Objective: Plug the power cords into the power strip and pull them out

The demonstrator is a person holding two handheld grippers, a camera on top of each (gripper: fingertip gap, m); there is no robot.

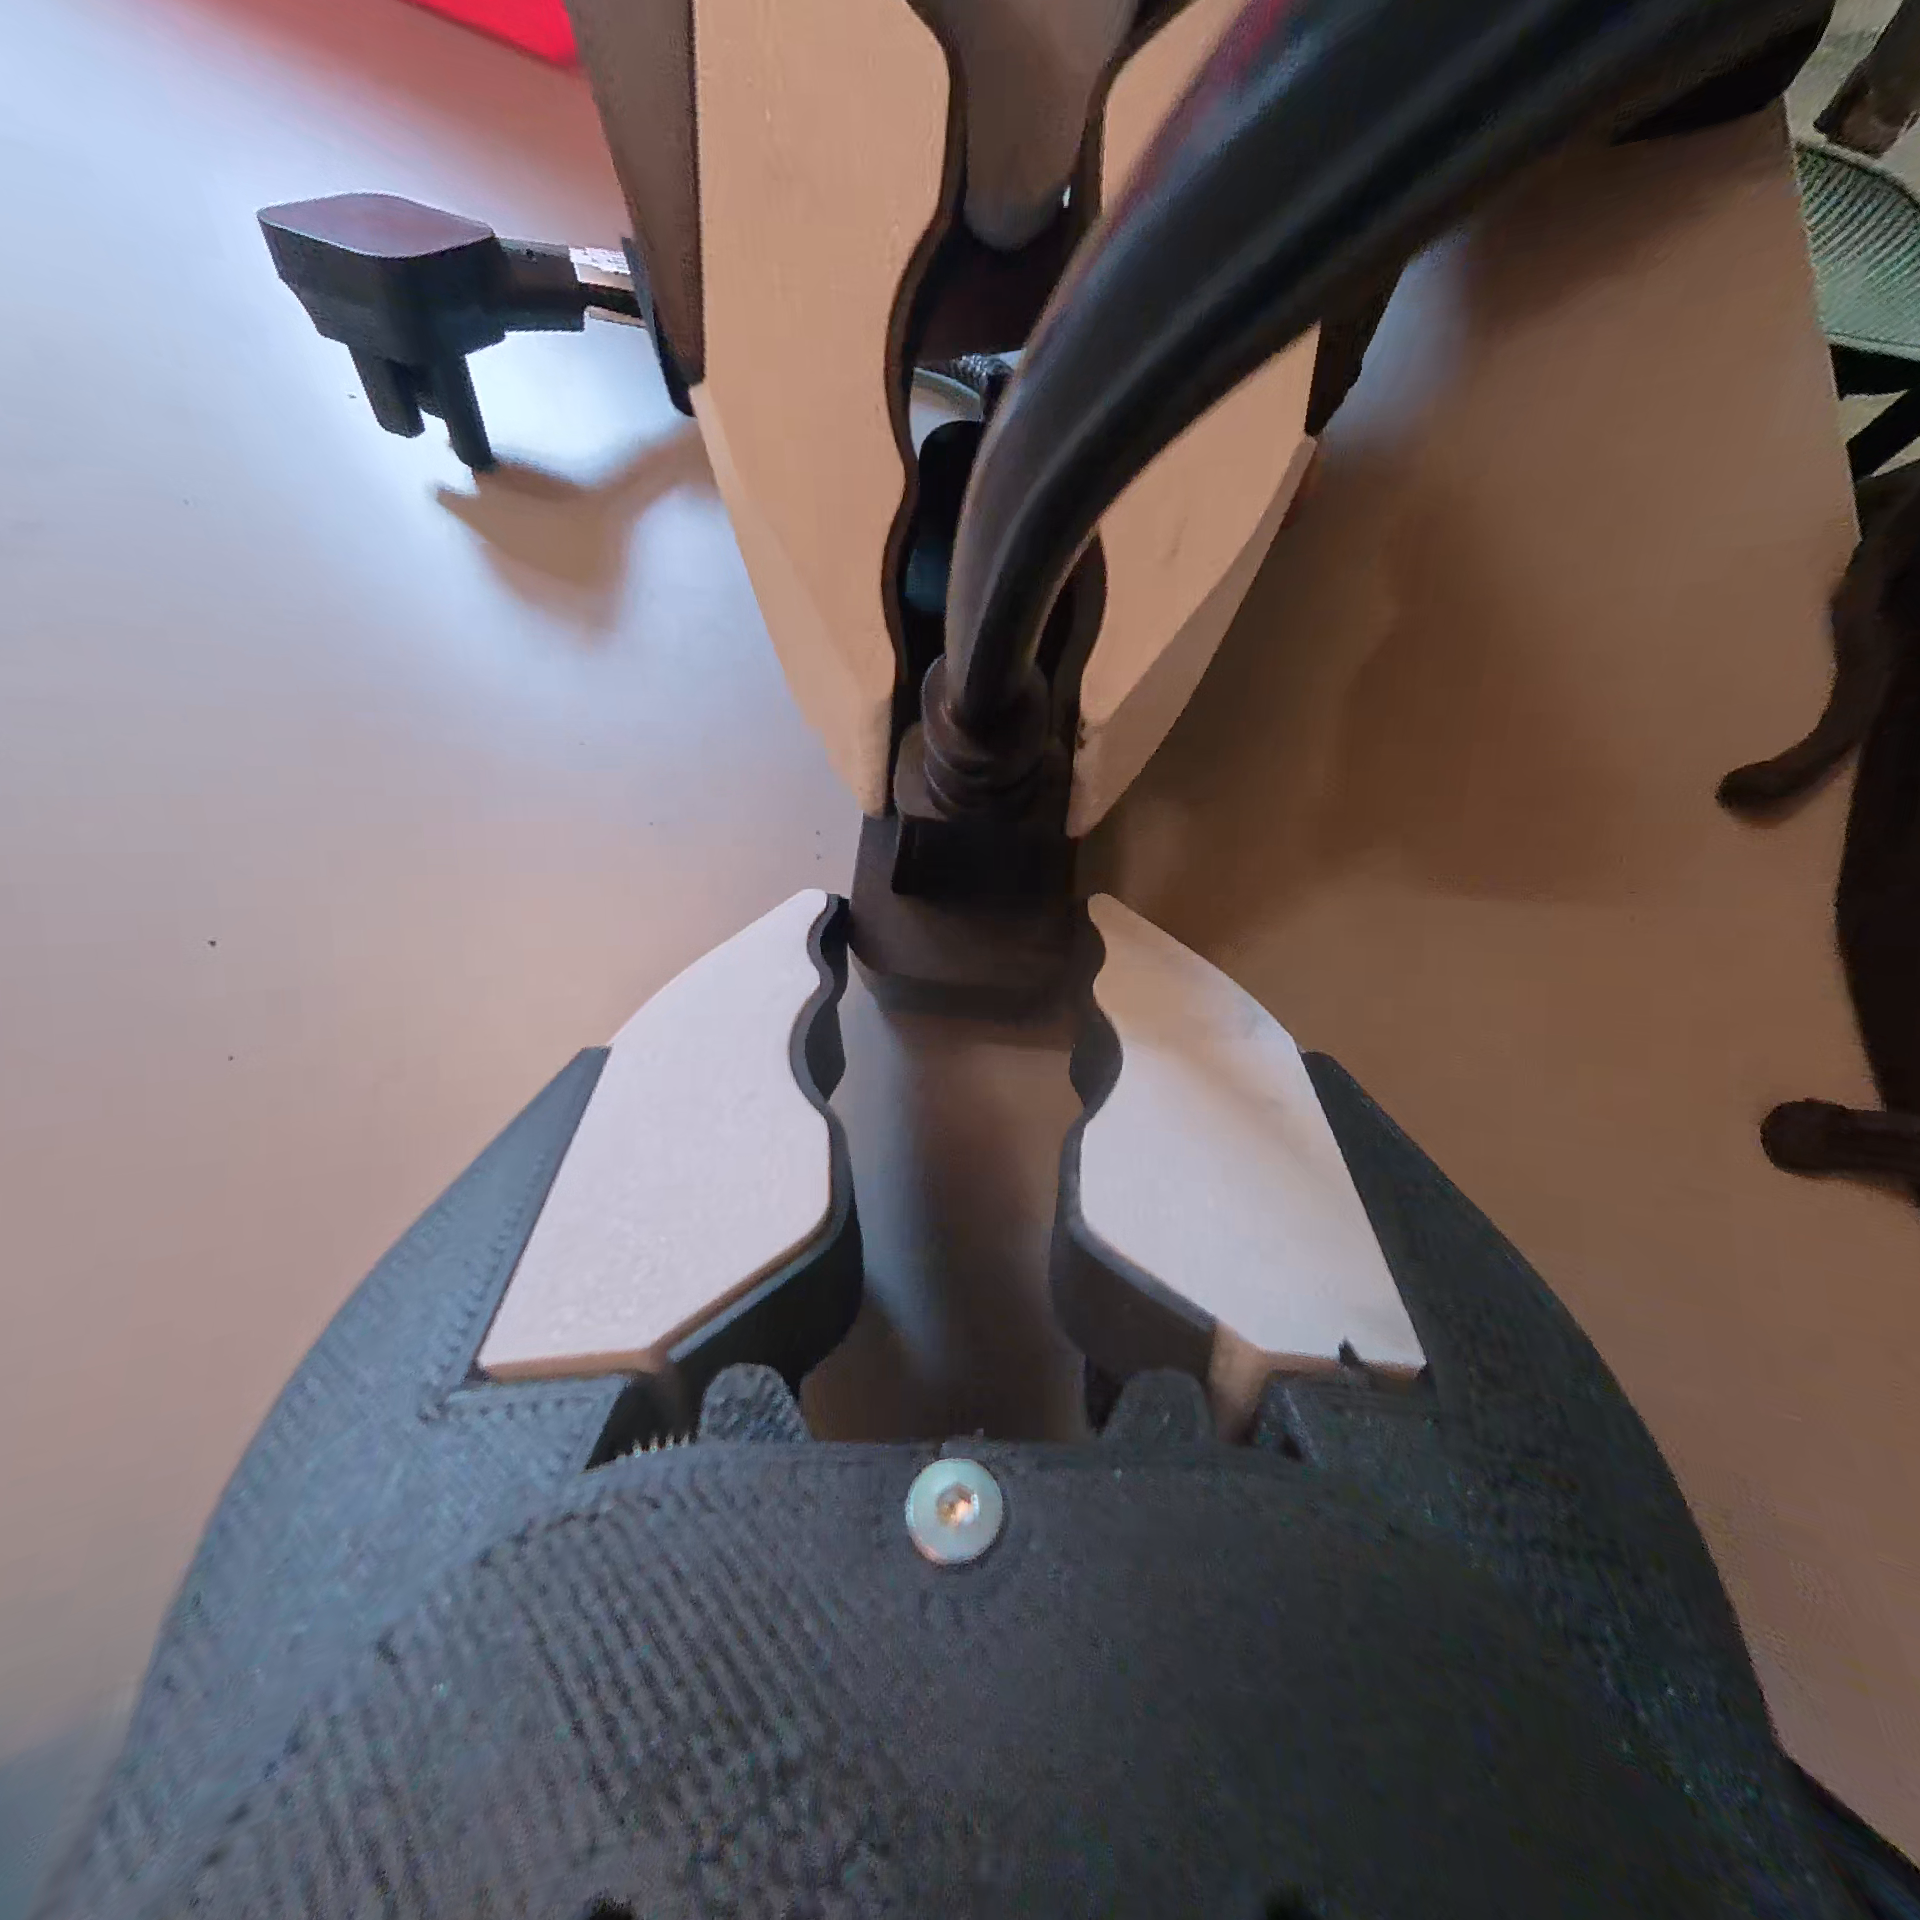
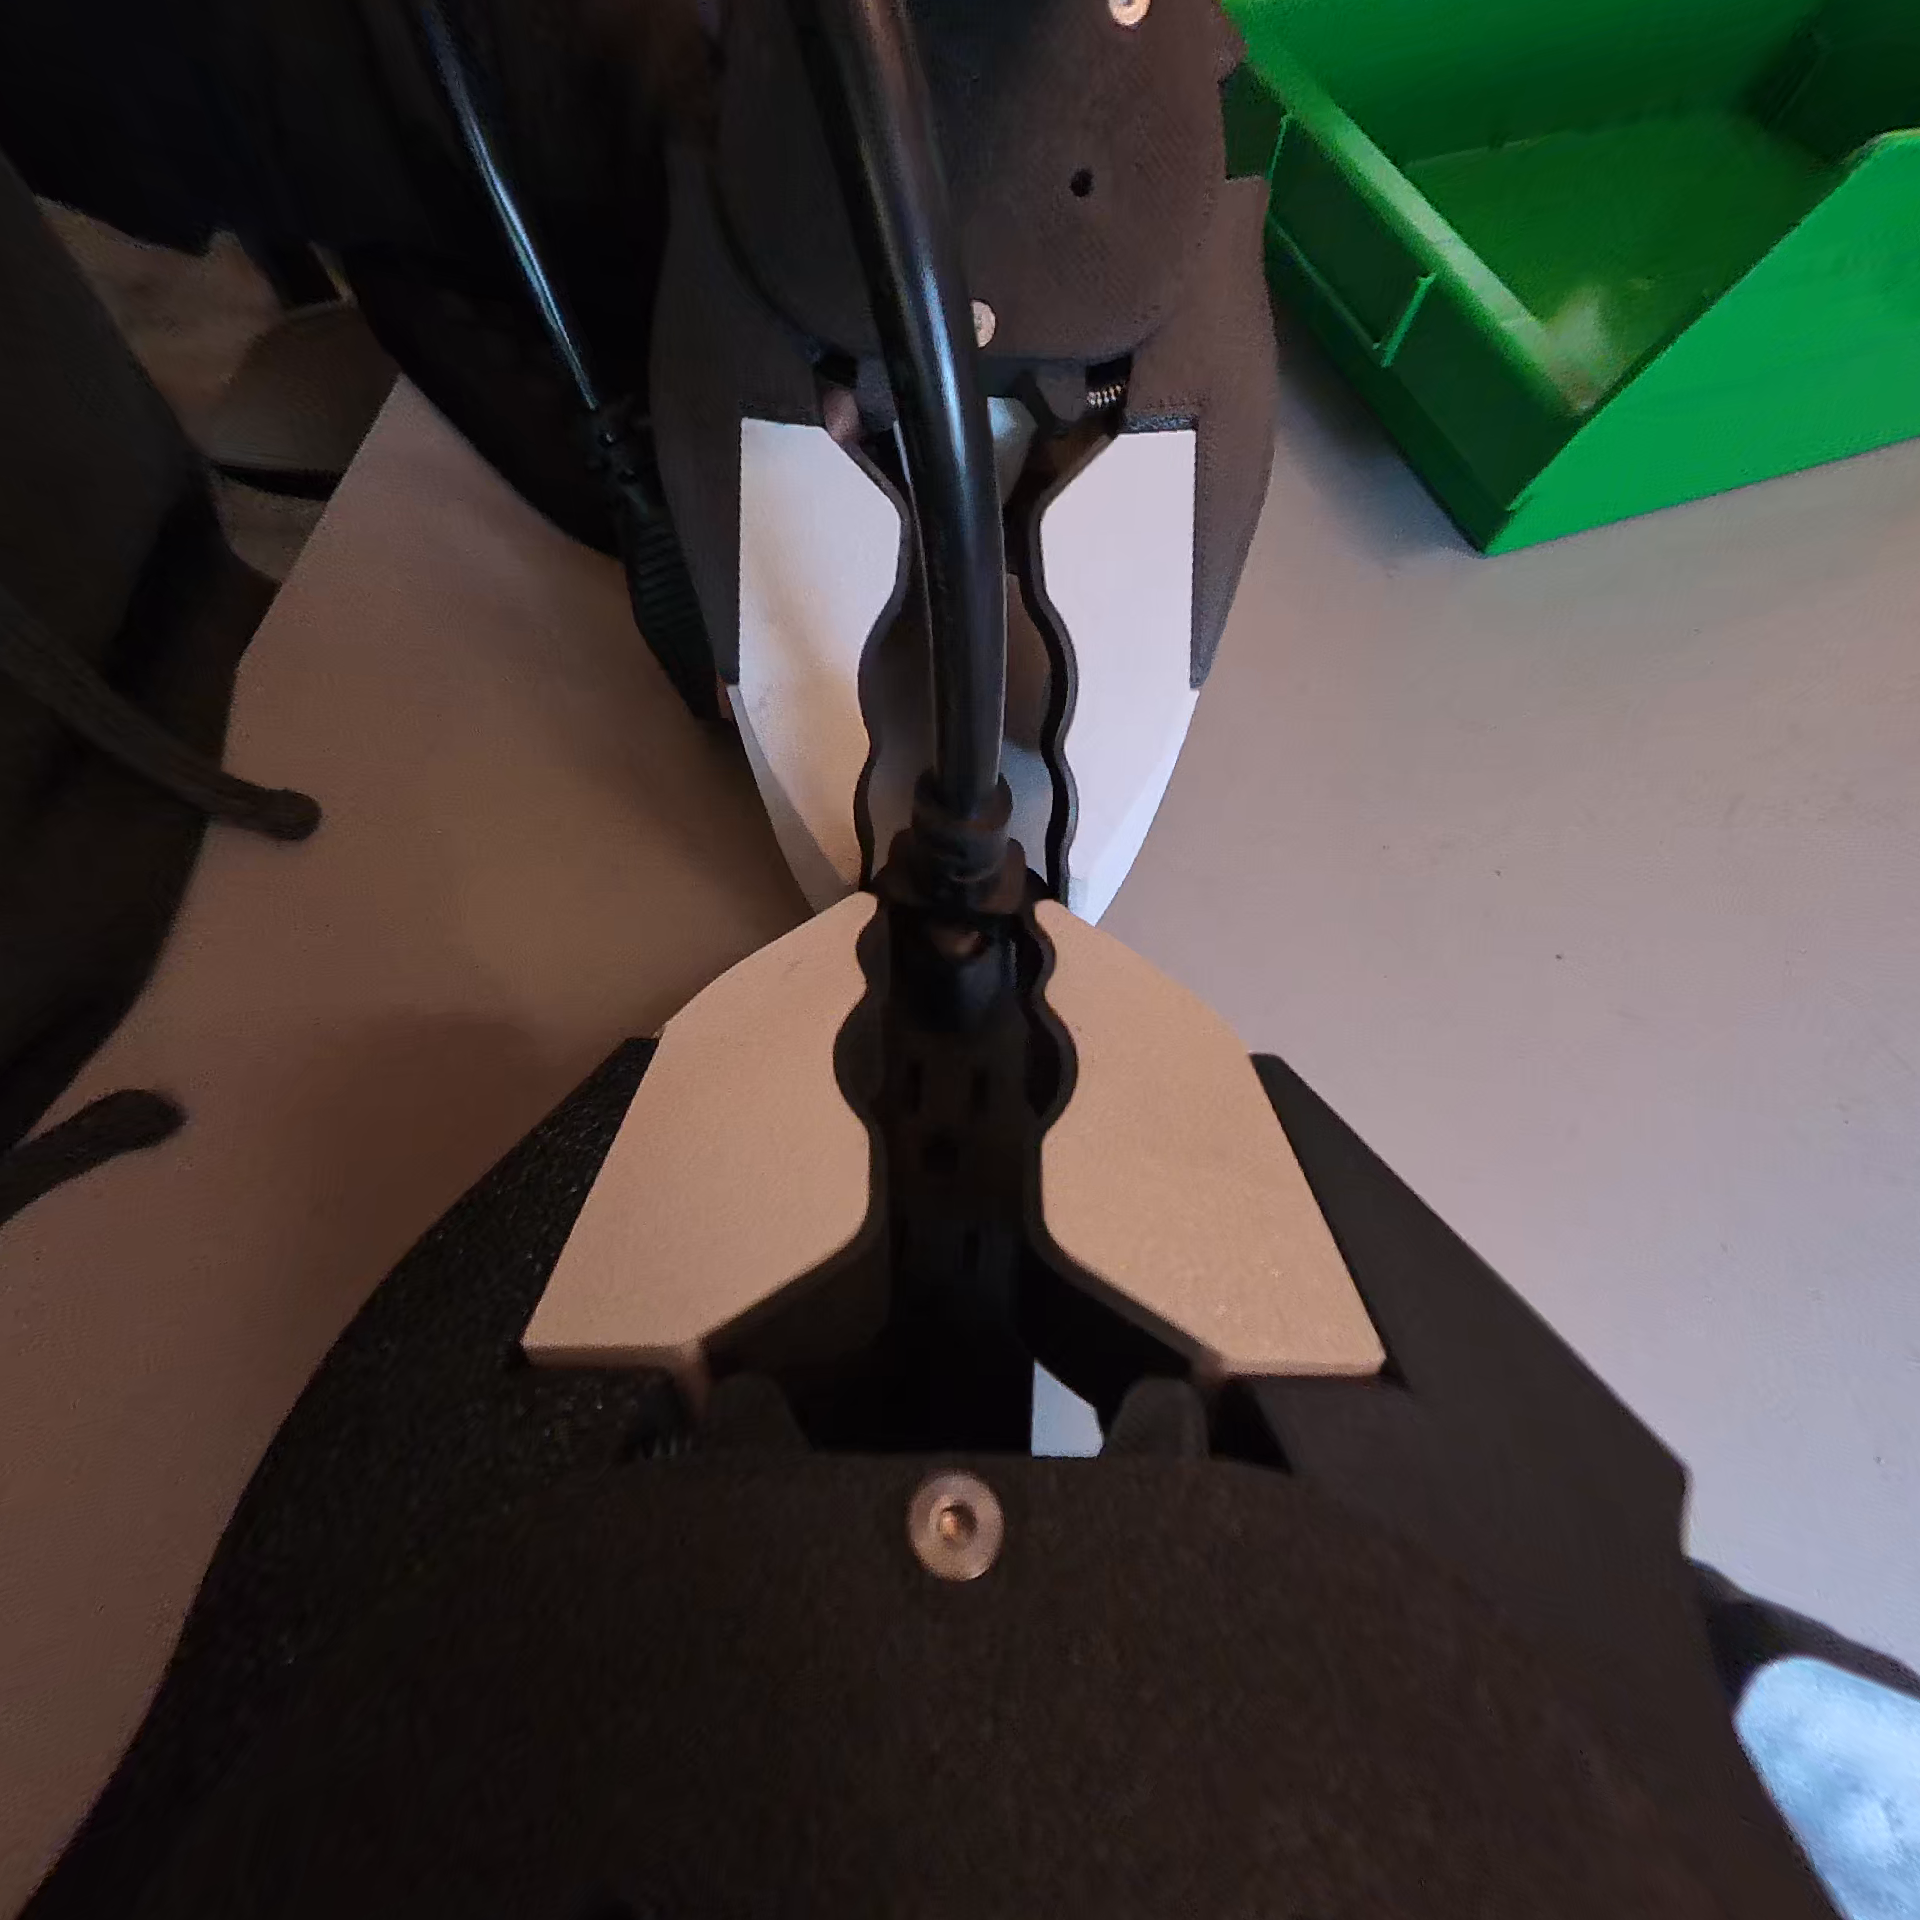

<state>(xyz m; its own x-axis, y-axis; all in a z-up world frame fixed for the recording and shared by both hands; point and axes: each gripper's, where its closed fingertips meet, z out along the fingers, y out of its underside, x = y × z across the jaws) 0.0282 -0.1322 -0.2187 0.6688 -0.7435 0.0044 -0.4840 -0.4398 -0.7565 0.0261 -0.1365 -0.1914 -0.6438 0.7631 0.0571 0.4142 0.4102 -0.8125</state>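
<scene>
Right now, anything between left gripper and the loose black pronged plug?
Nothing visible: only bare tabletop between left gripper and loose black plug. But that gripper is shut on the black cord connector the right gripper also holds.

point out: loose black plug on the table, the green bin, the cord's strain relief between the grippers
loose plug point(image 1: 379, 272), left wrist view, on its flat black top face.
green bin point(image 2: 1704, 343), right wrist view, on its near side wall.
strain relief point(image 1: 977, 753), left wrist view, on the ribbed collar at the cord's end.

The small label point(image 1: 594, 272) by the plug point(image 1: 390, 286) seems unreadable.
</scene>
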